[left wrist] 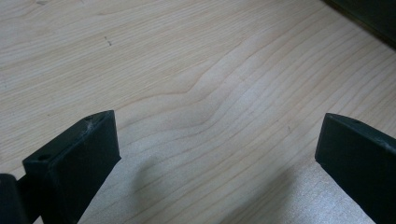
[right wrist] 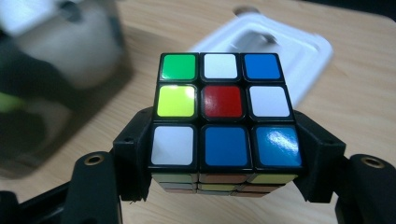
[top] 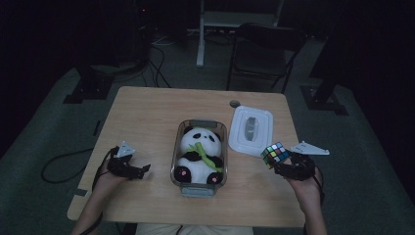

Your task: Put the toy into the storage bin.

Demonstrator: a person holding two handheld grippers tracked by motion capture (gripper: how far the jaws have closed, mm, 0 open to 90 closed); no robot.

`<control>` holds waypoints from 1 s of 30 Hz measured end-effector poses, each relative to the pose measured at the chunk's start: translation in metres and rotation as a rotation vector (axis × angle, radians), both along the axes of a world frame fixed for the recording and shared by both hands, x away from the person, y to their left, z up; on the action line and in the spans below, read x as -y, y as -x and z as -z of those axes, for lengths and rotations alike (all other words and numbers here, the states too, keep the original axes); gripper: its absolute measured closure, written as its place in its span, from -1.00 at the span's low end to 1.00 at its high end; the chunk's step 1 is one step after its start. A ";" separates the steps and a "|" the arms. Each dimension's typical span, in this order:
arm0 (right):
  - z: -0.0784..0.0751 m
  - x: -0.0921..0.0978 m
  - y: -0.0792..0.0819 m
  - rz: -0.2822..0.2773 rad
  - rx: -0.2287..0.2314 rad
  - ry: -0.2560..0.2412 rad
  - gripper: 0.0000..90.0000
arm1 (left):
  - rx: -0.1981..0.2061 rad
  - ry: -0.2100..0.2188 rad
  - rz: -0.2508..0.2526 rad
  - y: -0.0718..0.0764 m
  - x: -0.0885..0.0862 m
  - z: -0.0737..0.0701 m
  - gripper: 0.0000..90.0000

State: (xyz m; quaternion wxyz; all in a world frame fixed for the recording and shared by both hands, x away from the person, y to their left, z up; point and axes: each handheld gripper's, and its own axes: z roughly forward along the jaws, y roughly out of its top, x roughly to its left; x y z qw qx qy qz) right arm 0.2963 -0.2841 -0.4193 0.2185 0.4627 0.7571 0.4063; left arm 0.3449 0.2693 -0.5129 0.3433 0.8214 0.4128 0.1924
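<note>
The right hand-held gripper (top: 283,165) grips a cube (top: 275,154) at the near right of the bench (top: 147,112), its two black jaws pressed against opposite sides of the cube's lowest layer. In the right gripper view the cube (right wrist: 223,109) is a three-by-three puzzle with black edges and glossy stickers, scrambled. The face towards the camera reads green, white, blue in the top row, yellow, red, white in the middle, and white, blue, blue at the bottom. It is held above the wood, just near of a white lid (top: 251,130) that lies flat on the bench.

The left hand-held gripper (top: 139,171) rests at the near left, its jaws spread wide over bare wood with nothing between them.

Between the two hands stands a clear box (top: 174,161) holding a plush panda (top: 198,156).
</note>
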 end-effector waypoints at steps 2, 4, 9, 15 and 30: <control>-0.008 -0.006 0.000 -0.026 0.013 -0.007 -0.25 | -0.005 -0.003 0.001 0.000 0.001 0.001 -0.99; -0.015 -0.012 0.000 -0.058 0.027 -0.019 -0.25 | -0.007 0.001 0.003 0.000 0.001 0.002 -0.99; -0.032 -0.032 0.000 -0.144 0.053 -0.029 -0.25 | -0.013 -0.001 0.001 0.000 0.001 0.003 -0.99; -0.045 -0.057 0.000 -0.242 0.076 -0.046 -0.25 | -0.013 -0.002 0.002 0.000 0.002 0.003 -0.99; -0.048 -0.137 -0.002 -0.505 0.043 -0.016 -0.25 | -0.006 0.004 0.014 0.002 0.004 0.000 -0.99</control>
